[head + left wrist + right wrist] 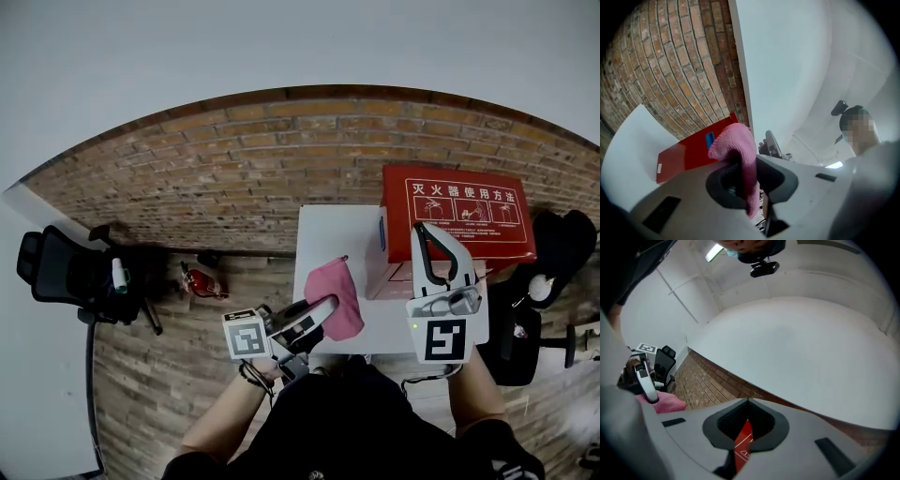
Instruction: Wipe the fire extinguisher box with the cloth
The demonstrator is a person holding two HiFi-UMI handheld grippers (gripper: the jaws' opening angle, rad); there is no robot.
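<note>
we judge the cloth (342, 284) soft and floppy, best pinched at a bunched fold, as the left gripper (324, 306) clamps it. the right gripper (419, 228) is closed, empty.

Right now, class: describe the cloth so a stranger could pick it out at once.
Find the white table bearing the red fire extinguisher box. Left of that box, the left gripper pinches the pink cloth, the only soft, pink thing there.
</note>
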